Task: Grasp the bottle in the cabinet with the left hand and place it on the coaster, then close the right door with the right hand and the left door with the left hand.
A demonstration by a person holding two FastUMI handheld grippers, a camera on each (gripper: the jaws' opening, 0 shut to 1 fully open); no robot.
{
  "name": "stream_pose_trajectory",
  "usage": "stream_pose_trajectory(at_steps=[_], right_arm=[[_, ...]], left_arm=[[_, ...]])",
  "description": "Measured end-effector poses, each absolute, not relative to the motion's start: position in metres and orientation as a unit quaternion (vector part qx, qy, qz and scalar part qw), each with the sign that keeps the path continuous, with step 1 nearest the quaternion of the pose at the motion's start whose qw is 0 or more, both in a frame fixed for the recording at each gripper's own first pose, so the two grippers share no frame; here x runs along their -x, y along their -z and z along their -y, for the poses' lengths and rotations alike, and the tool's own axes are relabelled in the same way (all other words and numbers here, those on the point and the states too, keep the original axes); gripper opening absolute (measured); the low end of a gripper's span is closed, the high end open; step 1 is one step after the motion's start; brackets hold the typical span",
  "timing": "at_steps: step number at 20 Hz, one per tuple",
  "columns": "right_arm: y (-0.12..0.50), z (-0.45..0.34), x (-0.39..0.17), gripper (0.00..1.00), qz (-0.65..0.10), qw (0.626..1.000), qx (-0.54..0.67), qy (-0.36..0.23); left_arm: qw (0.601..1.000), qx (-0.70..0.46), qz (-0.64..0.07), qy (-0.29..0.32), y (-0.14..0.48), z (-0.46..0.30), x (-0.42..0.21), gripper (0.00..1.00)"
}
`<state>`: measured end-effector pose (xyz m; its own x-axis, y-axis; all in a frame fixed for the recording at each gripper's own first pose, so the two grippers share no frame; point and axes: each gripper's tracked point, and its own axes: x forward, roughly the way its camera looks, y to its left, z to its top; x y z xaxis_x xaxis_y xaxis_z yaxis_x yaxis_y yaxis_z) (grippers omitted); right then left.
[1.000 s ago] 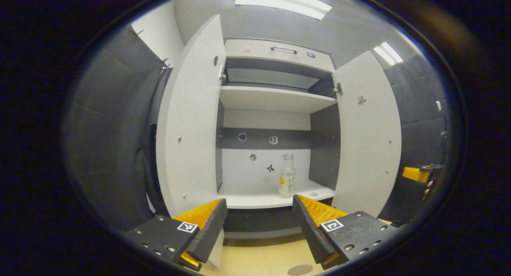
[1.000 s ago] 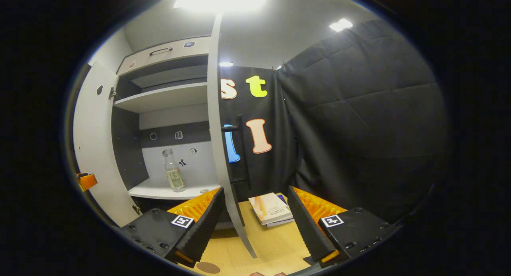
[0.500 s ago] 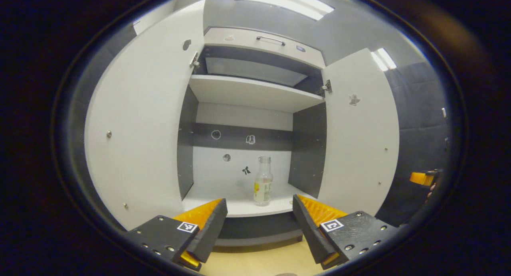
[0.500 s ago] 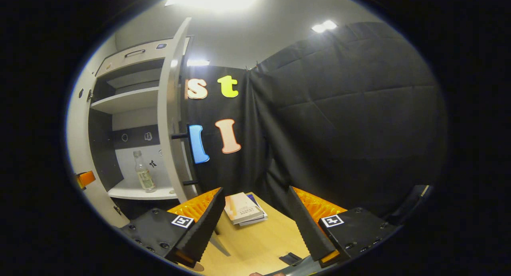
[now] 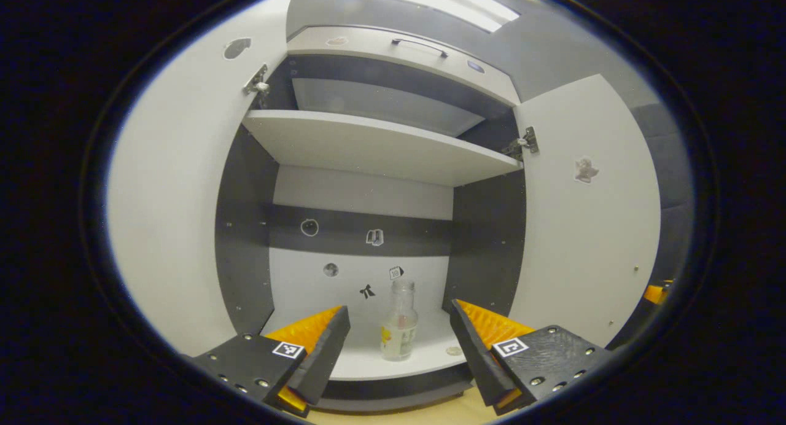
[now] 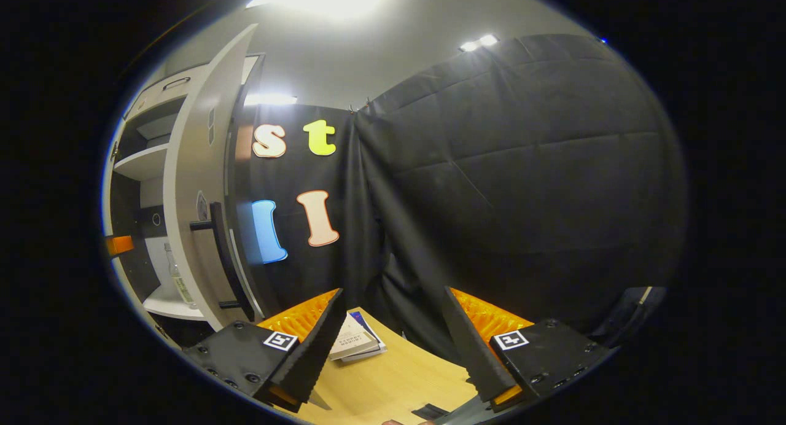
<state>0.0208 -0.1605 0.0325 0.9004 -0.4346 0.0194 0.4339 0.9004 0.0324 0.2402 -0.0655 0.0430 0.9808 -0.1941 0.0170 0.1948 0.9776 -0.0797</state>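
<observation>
Bottle nearer now — between the spread left gripper fingers.

1. The left claw, seen in the left gripper view: two wedge-shaped fingers with ribbed inner faces, each mounted on a black block.
2. Each block carries a small square black-and-white marker and a scatter of round silver screws.
3. The right claw, seen in the right gripper view, has the same build: ribbed wedge fingers, black screw-studded blocks and square markers.
</observation>
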Motion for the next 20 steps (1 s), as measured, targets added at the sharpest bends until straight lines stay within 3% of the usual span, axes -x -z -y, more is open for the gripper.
stream_pose_trajectory(at_steps=[11,20], right_arm=[[-0.022,0.196,-0.035,1.00,0.015,0.962,-0.010,0.274],[-0.009,0.223,-0.037,0.96,0.011,0.950,-0.039,0.311]], left_arm=[[0.995,0.012,-0.025,0.101,-0.002,0.096,-0.352,0.95],[0.993,0.011,-0.051,0.108,0.029,0.112,-0.401,0.93]])
